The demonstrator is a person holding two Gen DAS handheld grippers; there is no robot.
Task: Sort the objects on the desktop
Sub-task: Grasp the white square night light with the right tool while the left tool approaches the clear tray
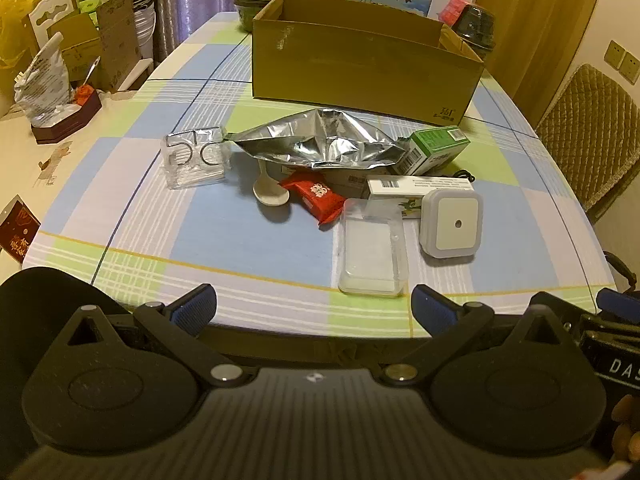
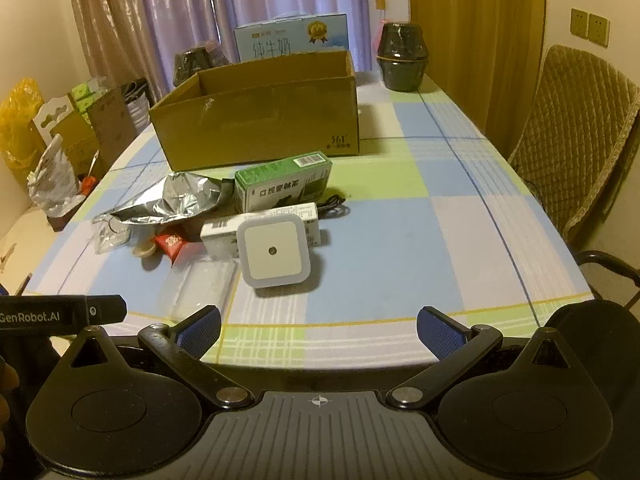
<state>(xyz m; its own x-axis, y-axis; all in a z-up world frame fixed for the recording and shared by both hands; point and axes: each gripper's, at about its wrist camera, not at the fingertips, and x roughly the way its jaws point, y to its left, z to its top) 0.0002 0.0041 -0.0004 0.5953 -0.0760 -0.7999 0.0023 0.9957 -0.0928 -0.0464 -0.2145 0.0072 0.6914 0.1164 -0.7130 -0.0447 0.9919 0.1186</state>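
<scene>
Both wrist cameras look from the near edge along the surface, sharing the cardboard box ahead.

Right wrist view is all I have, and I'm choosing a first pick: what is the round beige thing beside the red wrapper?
Observer: A cream plastic spoon. The left wrist view shows its whole handle, pointing back toward the crumpled silver foil bag.
Operator: And the clear object left of that bag?
Observer: A transparent plastic case with two ring shapes inside, standing apart from the spoon.
Operator: Is the left gripper free?
Observer: Yes. The left gripper has its jaws wide open and holds nothing.
</scene>
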